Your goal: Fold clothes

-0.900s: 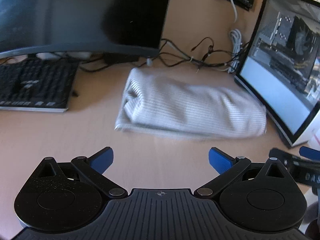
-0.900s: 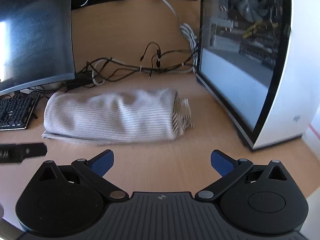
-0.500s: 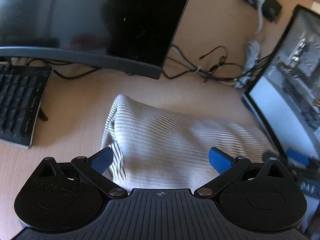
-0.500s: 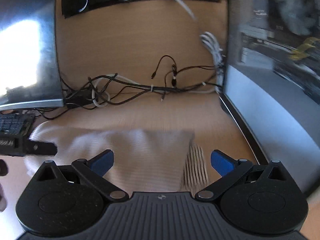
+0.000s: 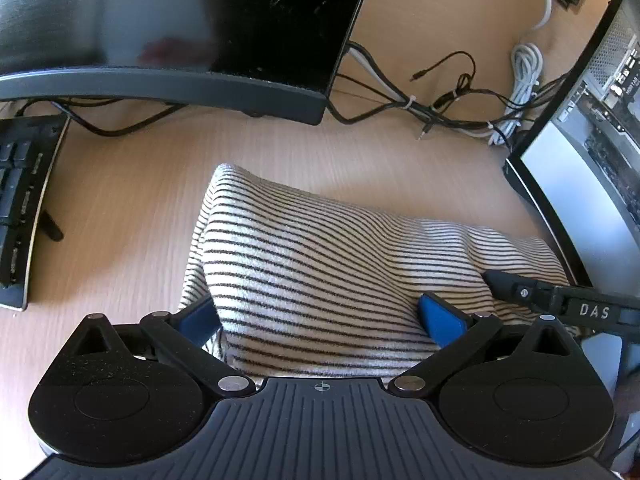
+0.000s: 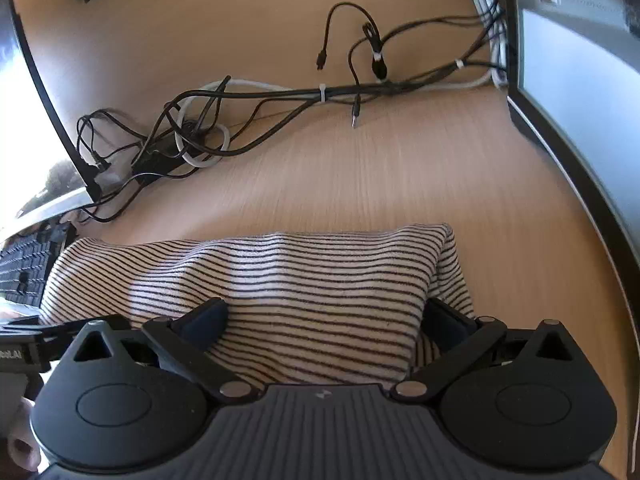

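A folded white garment with thin black stripes lies on the wooden desk. My left gripper is open, and its blue fingers straddle the garment's left end, low against the cloth. In the right wrist view the same garment fills the lower middle. My right gripper is open too, with its fingers set wide across the right end. Each gripper's black body shows at the edge of the other's view. Neither pair of jaws has closed on the fabric.
A dark curved monitor and a black keyboard stand at the back left. A tangle of cables runs along the back of the desk. A glass-sided PC case sits close on the right.
Both grippers have come forward and down from in front of the garment until their fingers straddle its two ends. Both stay wide open. The garment has not shifted.
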